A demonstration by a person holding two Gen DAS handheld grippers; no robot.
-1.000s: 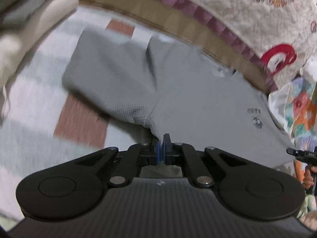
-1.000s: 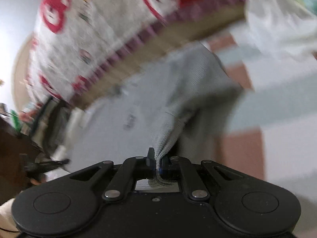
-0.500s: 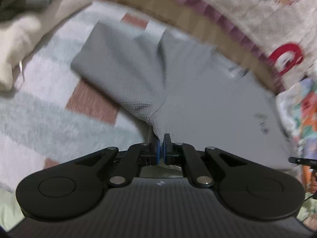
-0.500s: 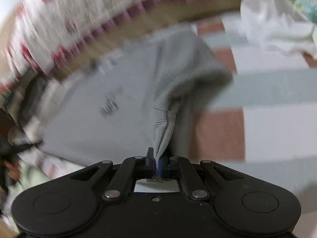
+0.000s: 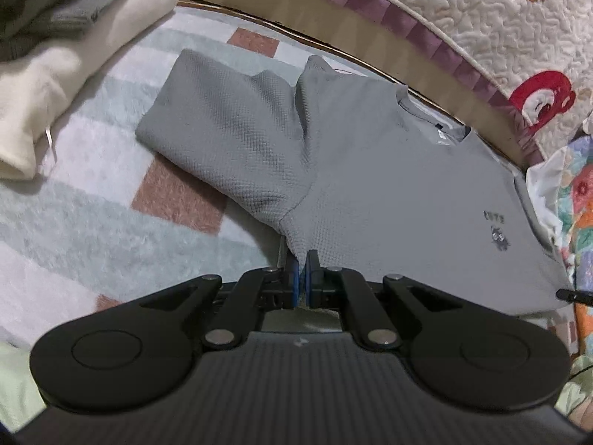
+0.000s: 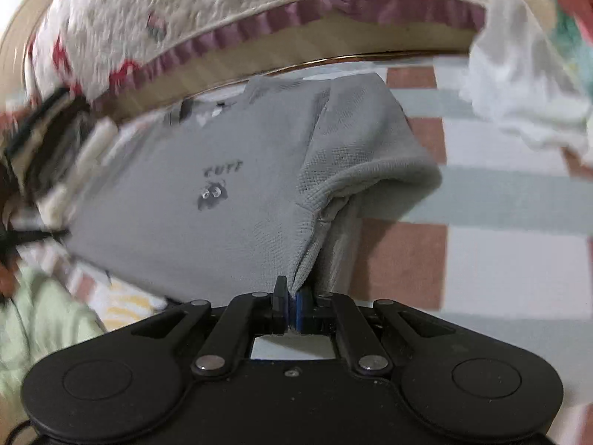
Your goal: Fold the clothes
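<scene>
A grey waffle-knit T-shirt (image 5: 389, 170) with a small dark chest print lies front up on a checked blanket, its collar toward the bed. My left gripper (image 5: 303, 278) is shut on the shirt's side edge just below the left sleeve (image 5: 226, 122), which spreads out flat. In the right wrist view the same T-shirt (image 6: 192, 200) stretches away, and my right gripper (image 6: 291, 306) is shut on its opposite side edge under the right sleeve (image 6: 363, 155). The fabric rises a little into both pairs of fingers.
A stack of folded cream and grey clothes (image 5: 55, 44) sits at the far left. A quilted bedspread (image 5: 481, 18) hangs along the far side. Crumpled white cloth (image 6: 519, 92) lies to the right. The checked blanket (image 5: 92, 204) spreads around the shirt.
Both grippers have kept their hold and drawn back toward me, pulling the shirt flatter and straighter on the blanket. The views have steadied and the motion blur is mostly gone.
</scene>
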